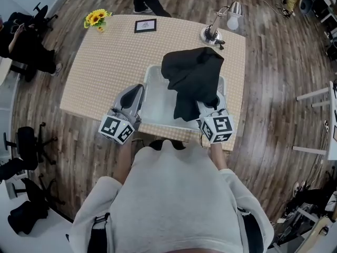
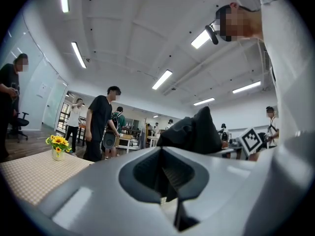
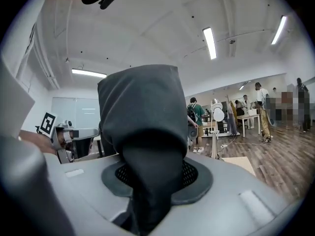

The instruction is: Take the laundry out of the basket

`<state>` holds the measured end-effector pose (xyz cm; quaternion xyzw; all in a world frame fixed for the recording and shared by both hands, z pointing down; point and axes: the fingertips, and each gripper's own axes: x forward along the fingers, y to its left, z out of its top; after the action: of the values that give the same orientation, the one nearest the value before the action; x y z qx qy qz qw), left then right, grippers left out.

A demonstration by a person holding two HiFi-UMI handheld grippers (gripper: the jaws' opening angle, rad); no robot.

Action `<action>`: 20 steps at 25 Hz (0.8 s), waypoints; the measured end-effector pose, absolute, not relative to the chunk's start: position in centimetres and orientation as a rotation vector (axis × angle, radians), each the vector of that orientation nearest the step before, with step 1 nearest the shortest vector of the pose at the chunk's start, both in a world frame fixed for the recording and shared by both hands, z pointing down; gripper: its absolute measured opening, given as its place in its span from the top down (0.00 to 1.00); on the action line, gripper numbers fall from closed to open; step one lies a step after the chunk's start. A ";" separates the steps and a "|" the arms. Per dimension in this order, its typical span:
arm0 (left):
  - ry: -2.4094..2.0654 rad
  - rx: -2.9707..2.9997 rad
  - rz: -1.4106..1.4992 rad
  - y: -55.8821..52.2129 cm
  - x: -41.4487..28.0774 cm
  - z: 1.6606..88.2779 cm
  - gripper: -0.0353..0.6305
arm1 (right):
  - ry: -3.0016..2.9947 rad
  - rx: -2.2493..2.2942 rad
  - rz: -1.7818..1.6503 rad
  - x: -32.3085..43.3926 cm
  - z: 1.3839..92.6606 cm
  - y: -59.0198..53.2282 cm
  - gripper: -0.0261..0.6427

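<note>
Closest in is a person's pale grey sweatshirt [image 1: 174, 194], bent over the near edge of the table [image 1: 100, 67], which has a checked cloth on it. A white basket [image 1: 149, 74] stands at that near edge, a bit toward the right side. The right tool [image 1: 209, 105] is pinching a black garment [image 1: 192, 78]. The cloth is bunched between its jaws and draped over them, held up over the right half of the basket with its lower end dangling inside the rim. The left tool [image 1: 131, 96] sits at the basket's left wall with its jaws pressed together and nothing between them. Sunflowers [image 1: 96, 18] stand at the far left corner. A small framed card [image 1: 145, 25] lies along the far edge, and a desk lamp [image 1: 221, 22] is near the far right corner.
</note>
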<state>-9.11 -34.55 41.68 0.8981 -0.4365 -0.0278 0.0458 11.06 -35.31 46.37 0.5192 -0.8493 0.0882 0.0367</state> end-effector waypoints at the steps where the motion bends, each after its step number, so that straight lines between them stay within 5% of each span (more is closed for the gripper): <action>1: -1.333 2.746 -0.090 -34.3 -9.1 41.6 0.94 | -2.612 1.599 0.269 11.0 46.2 -35.0 0.75; 20: -1.239 2.839 -0.217 -18.1 -14.6 40.0 0.94 | -2.603 1.690 -0.001 5.9 39.2 -18.7 0.75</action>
<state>-14.59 -18.12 39.97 0.9141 -0.3990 -0.0699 0.0180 5.87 -18.73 39.19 0.5444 -0.8386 -0.0005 0.0189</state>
